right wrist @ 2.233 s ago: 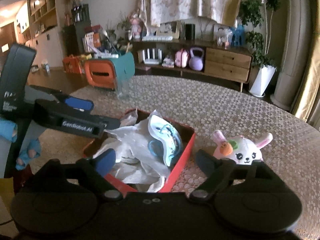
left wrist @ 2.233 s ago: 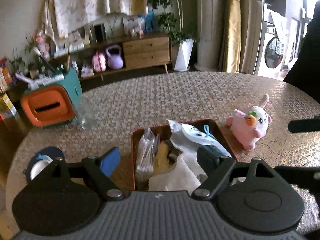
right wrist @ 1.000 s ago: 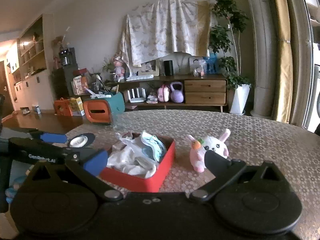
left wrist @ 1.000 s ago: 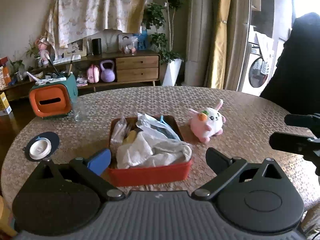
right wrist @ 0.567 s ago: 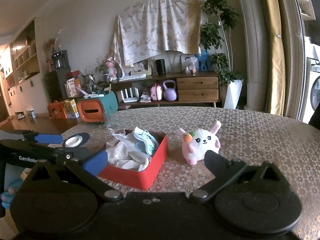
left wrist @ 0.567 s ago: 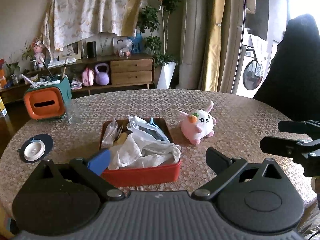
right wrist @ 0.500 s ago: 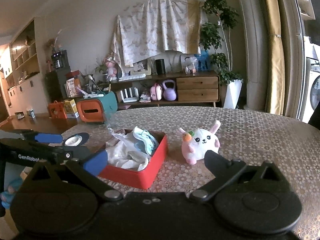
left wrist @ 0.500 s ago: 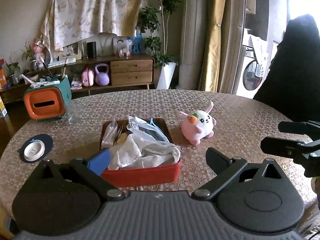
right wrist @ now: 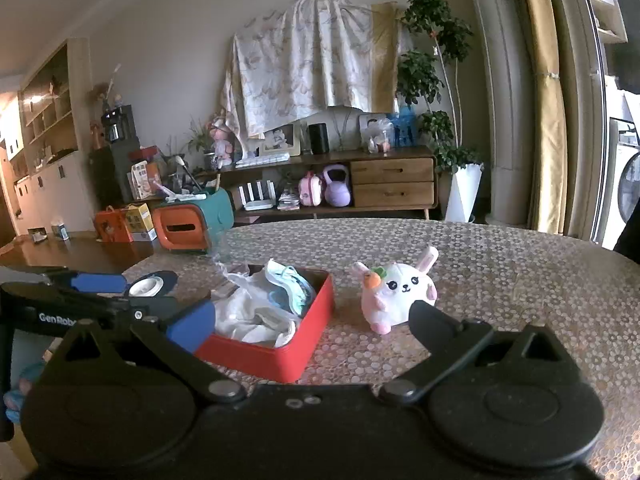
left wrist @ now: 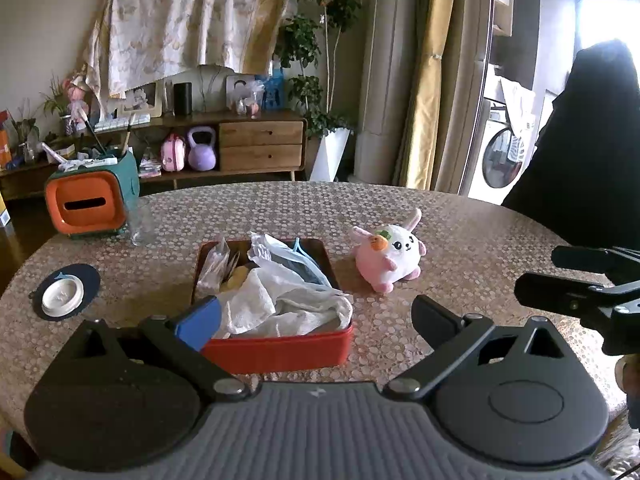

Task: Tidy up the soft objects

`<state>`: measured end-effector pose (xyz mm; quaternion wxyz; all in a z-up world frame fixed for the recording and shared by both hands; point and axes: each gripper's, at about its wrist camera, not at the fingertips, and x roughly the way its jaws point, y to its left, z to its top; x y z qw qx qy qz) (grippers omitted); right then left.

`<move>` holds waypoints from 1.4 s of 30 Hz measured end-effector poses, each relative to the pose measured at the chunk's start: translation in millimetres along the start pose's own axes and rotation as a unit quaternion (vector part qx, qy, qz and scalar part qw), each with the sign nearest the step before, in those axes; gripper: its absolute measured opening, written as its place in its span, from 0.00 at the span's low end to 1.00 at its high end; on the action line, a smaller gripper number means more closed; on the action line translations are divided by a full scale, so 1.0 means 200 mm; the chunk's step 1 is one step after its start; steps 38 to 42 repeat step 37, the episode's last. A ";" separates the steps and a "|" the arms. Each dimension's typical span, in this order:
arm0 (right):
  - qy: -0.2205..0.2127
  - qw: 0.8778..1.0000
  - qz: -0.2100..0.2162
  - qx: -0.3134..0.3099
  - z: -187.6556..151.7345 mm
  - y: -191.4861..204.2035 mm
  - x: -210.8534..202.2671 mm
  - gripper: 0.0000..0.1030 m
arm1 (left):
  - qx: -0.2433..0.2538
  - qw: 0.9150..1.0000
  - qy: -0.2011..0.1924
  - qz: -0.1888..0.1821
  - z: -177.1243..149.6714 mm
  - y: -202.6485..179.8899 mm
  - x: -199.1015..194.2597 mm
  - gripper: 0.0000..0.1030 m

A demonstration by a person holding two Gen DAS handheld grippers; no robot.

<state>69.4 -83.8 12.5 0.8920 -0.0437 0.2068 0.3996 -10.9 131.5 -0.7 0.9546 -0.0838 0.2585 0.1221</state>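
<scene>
Both grippers [left wrist: 316, 316] farther from box [left wrist: 276, 350]

The left wrist camera sits just behind the left gripper [left wrist: 316, 316], up above the near edge of the round bench [left wrist: 460, 216], and it looks across the bench toward the far wall with the wooden sideboard [left wrist: 260, 146]. The right wrist camera sits behind the right gripper [right wrist: 312, 322], a bit lower and more from the right side, facing the same wall. Both views share the red box [left wrist: 276, 346] with the pink bunny toy [left wrist: 386, 258] beside it, and each camera sees the other gripper at its edge.
</scene>
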 end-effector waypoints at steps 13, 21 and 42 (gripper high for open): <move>-0.003 1.000 -0.014 0.007 0.01 0.01 0.06 1.00 | -0.006 1.000 -0.011 -0.008 0.01 -0.03 -0.03 0.99; 0.002 1.000 -0.011 0.006 0.00 0.03 0.08 1.00 | -0.008 1.000 -0.011 -0.006 0.01 -0.04 -0.02 0.99; 0.015 1.000 -0.004 0.006 -0.03 0.03 0.12 1.00 | -0.020 1.000 -0.006 0.000 0.01 -0.02 -0.01 0.99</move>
